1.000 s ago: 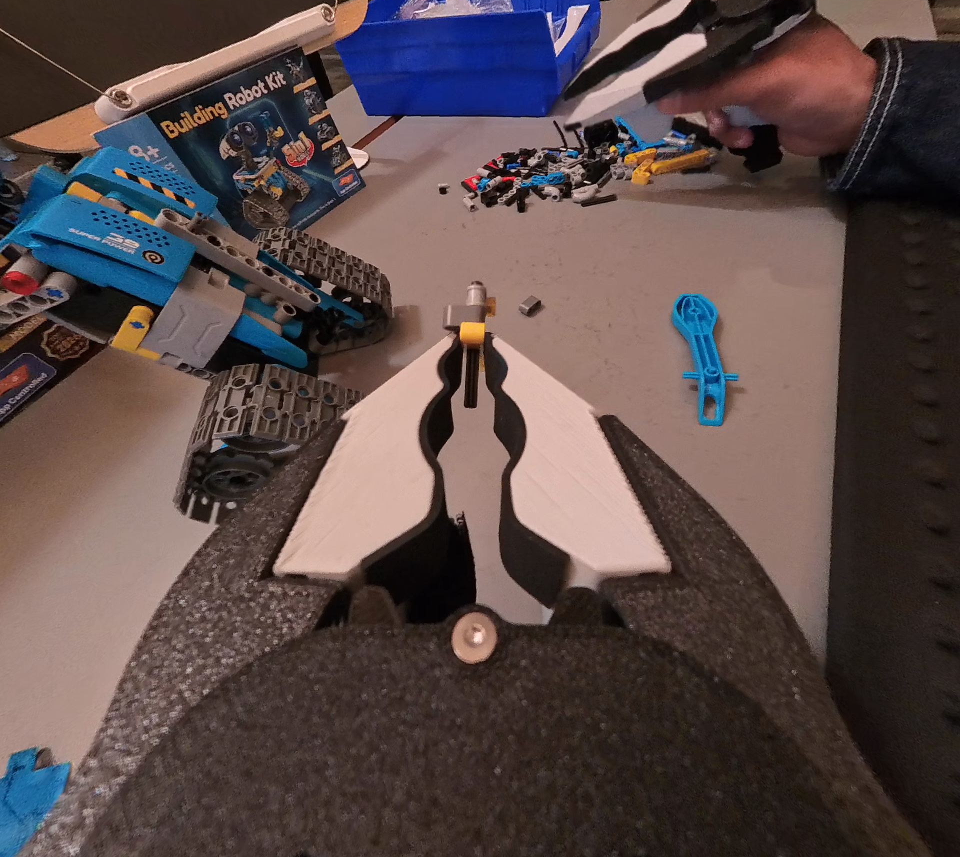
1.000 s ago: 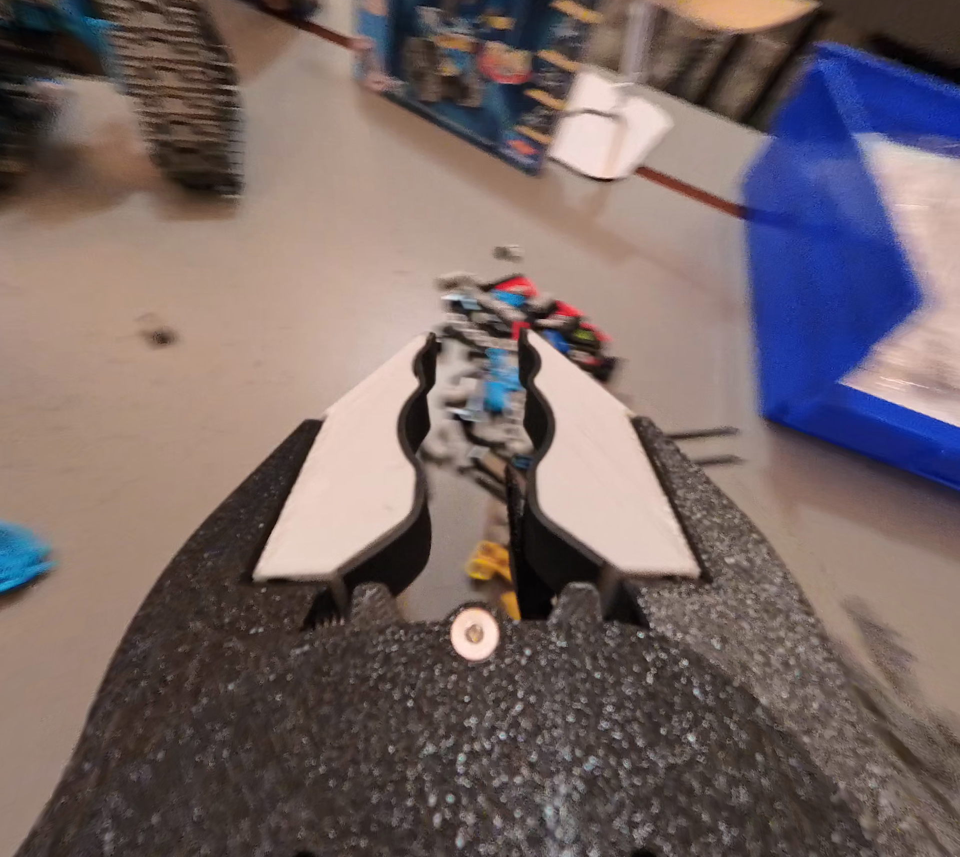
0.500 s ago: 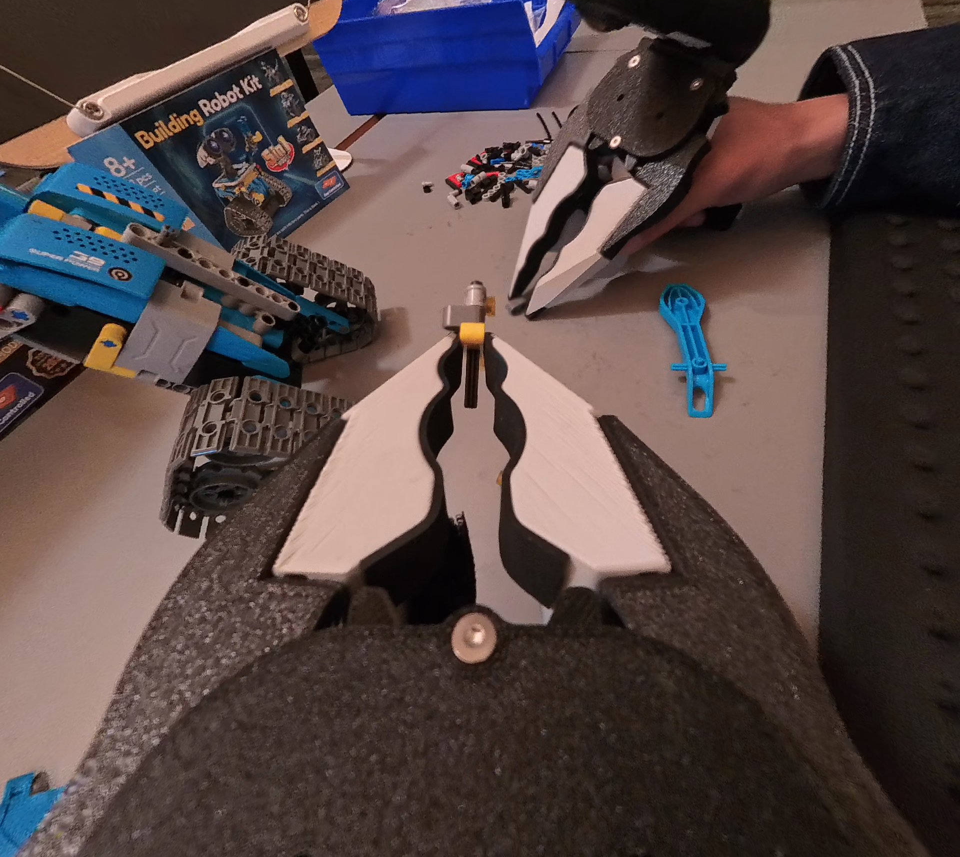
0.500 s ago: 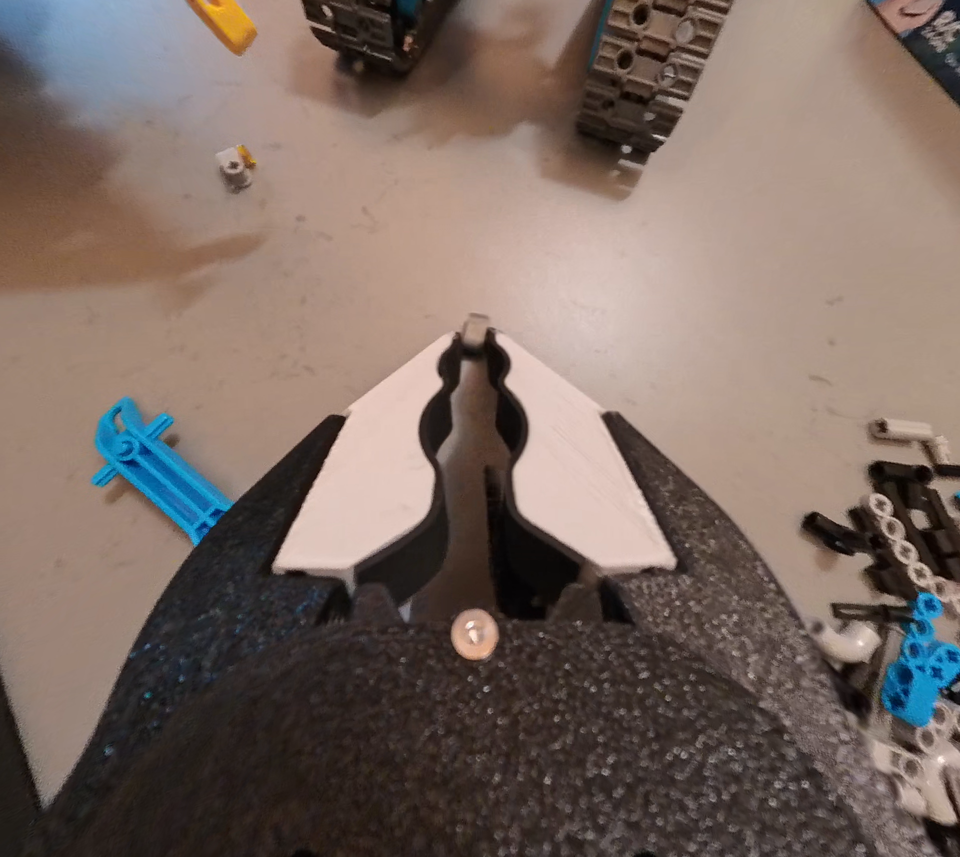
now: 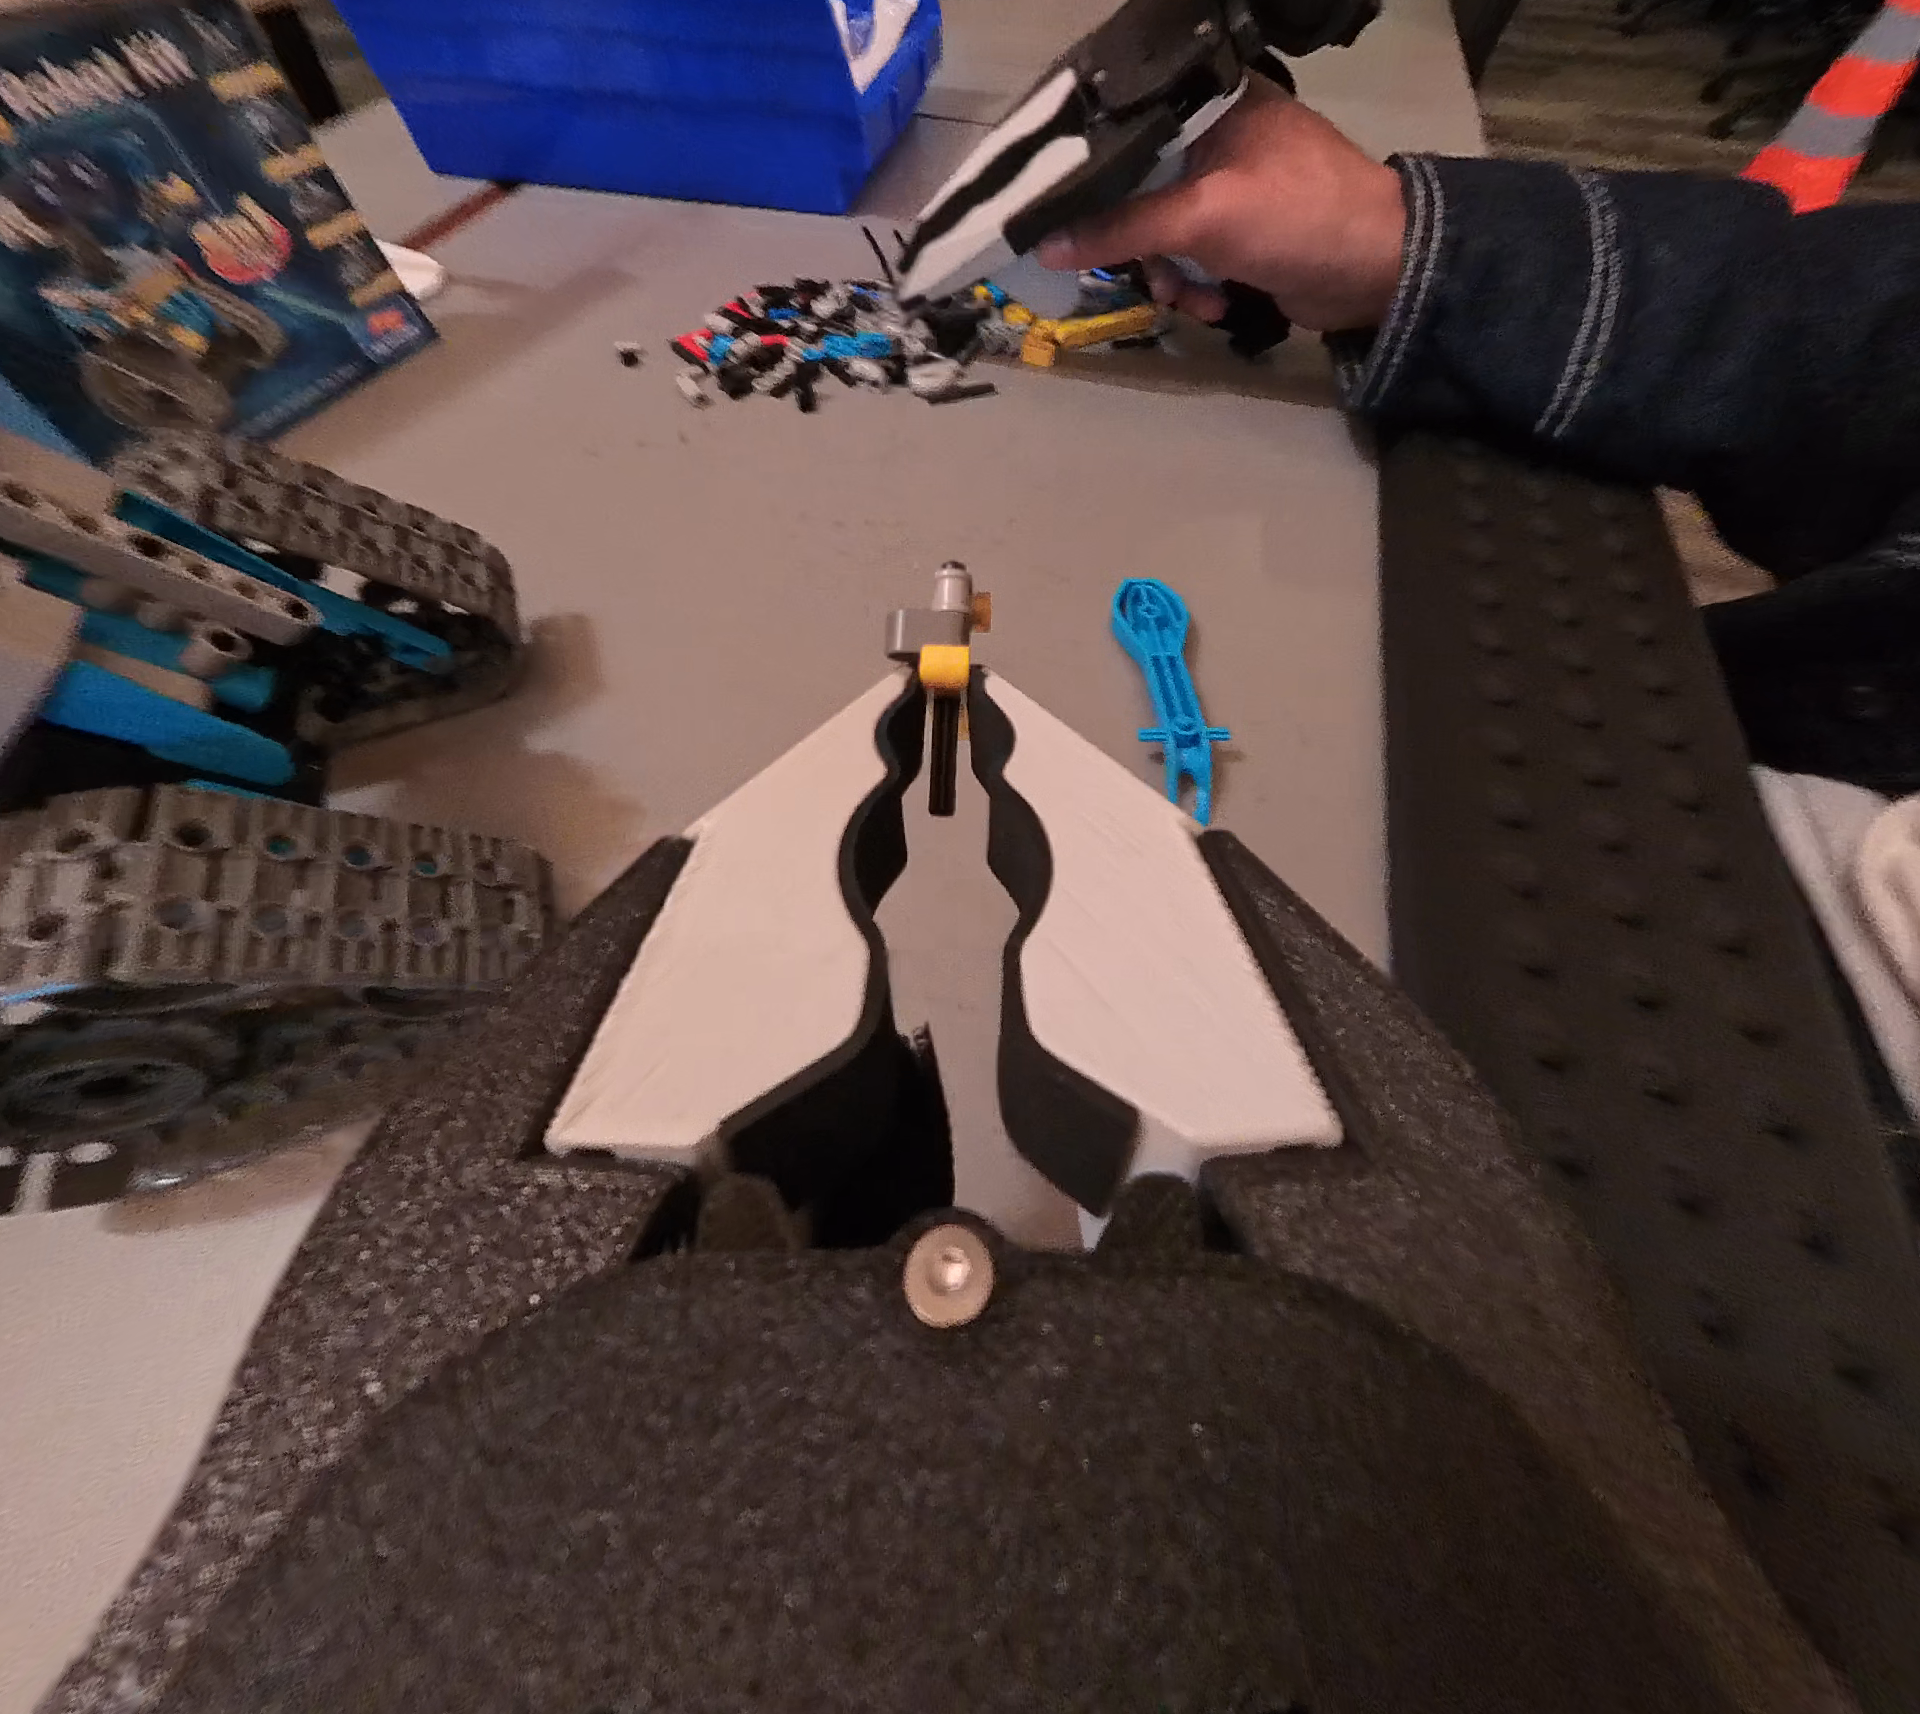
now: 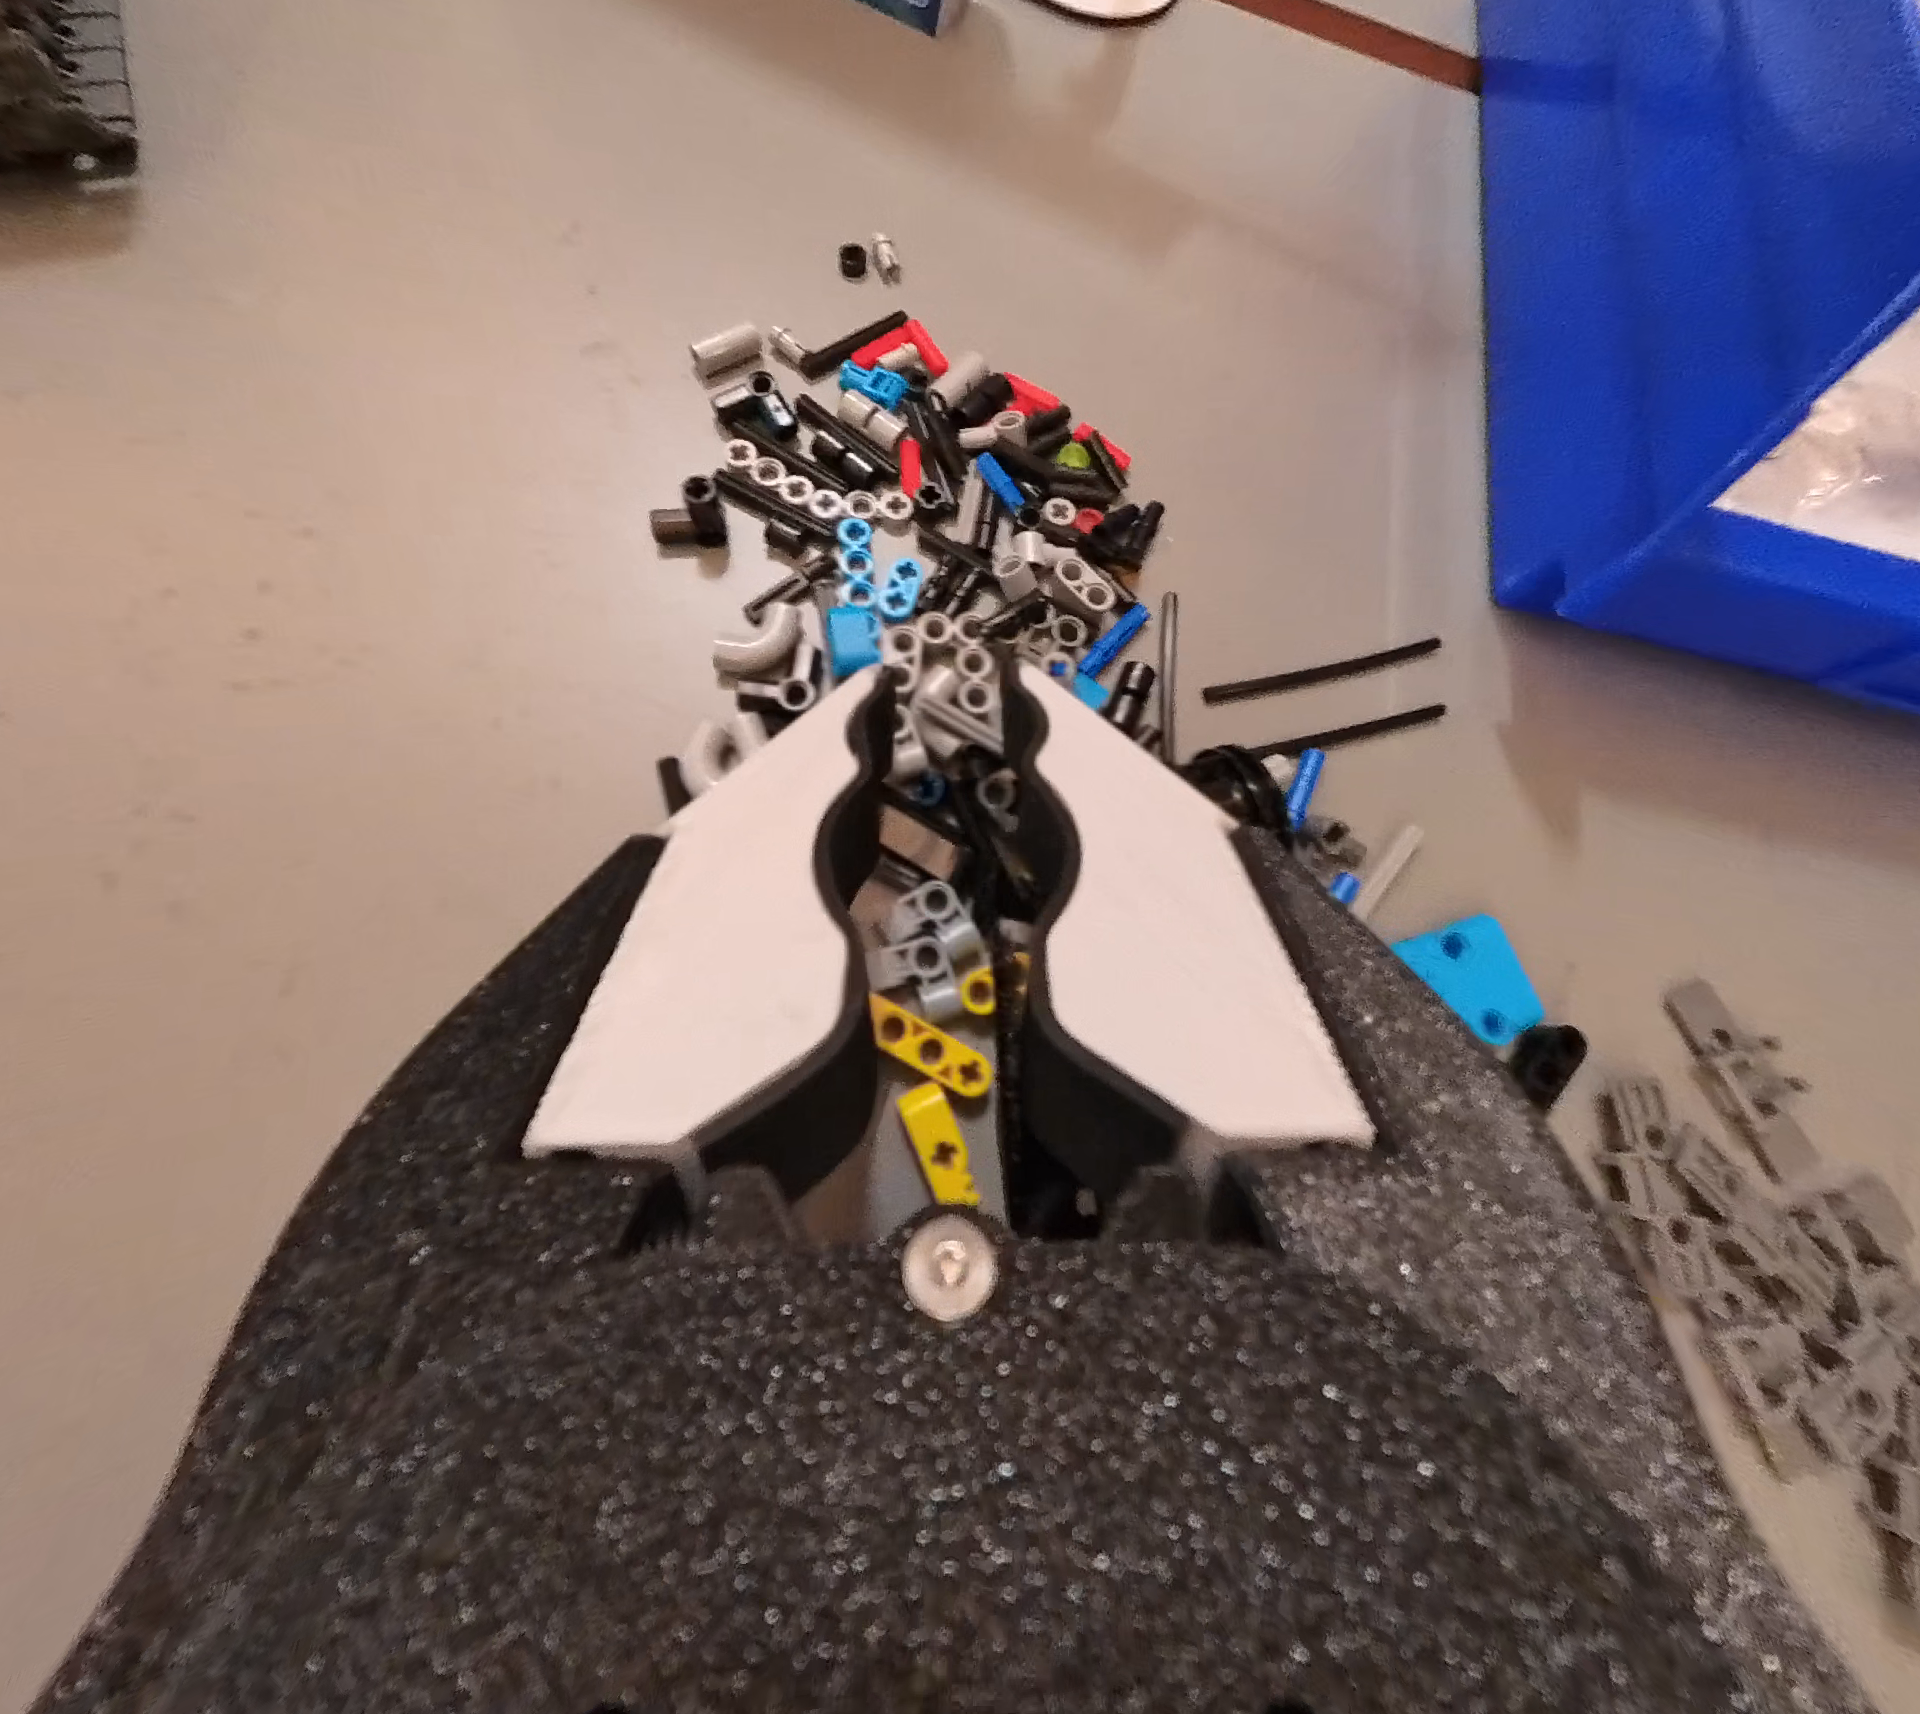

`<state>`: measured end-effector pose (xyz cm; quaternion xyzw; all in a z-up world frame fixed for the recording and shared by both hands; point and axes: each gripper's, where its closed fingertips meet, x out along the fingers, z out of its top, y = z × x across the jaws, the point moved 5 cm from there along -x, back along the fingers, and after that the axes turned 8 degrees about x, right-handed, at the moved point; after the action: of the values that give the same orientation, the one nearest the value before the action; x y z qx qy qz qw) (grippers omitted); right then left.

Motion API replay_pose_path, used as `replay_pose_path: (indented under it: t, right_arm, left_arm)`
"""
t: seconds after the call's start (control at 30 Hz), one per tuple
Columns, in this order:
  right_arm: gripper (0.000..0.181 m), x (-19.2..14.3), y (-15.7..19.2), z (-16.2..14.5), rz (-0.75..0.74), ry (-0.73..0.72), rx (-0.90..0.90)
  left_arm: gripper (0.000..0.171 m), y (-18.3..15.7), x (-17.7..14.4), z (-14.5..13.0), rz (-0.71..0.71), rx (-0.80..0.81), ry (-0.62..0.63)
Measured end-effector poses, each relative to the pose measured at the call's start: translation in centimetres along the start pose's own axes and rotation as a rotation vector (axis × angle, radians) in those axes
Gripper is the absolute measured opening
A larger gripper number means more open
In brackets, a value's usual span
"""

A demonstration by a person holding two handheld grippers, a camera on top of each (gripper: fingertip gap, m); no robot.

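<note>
My left gripper (image 5: 943, 696) had its fingers (image 5: 821, 895) pinched on a small assembly (image 5: 940, 641): a black rod ran back between the tips, a yellow piece sat right at the tips, and a grey connector with a short stud stuck out beyond them. I held it above the grey worktop (image 5: 727, 542), clear of the surface. Just to the right of it a blue plastic tool (image 5: 1169, 693) lay flat on the worktop. To my left stood a blue and grey tracked vehicle (image 5: 239, 729), its rubbery treads close to my left finger. Behind the vehicle a printed box (image 5: 177, 210) stood upright, and beyond that a blue bin (image 5: 644, 43) held clear bags.

My right gripper (image 6: 951, 682) pointed down into a pile of small building parts (image 6: 904, 521), black, grey, red, blue and yellow. Its fingers (image 6: 727, 916) stood a narrow gap apart, with loose grey pieces lying between the tips; I could not tell whether they were pinching any of them. The left view showed a hand (image 5: 1236, 220) in a dark denim sleeve holding that gripper, tips touching the pile. Two thin black rods (image 6: 1320, 672) lay to the right of the pile, the blue bin (image 6: 1683, 210) just past them, and a heap of grey track links (image 6: 1756, 1269) lay nearer on the right.
</note>
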<state>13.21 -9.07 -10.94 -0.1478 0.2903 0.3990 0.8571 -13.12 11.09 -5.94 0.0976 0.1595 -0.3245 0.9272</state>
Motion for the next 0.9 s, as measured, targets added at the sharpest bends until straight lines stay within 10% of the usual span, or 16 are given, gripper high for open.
replay_pose_path:
  t: [0.17,0.37,0.9]
  right_arm:
    - [0.028,-1.1,4.1,2.1,0.173,-0.135,-0.036]
    - [0.033,-6.8,20.8,1.0,1.189,-0.041,-0.1]
    - [0.006,-6.9,23.2,0.7,1.267,0.019,-0.091]
  left_arm:
    - [0.007,-0.7,0.4,-1.0,-0.195,-0.232,0.022]
    - [0.007,-1.0,0.3,-0.8,-0.233,-0.239,0.002]
    - [0.007,-2.5,0.9,-0.4,-0.242,-0.109,0.023]
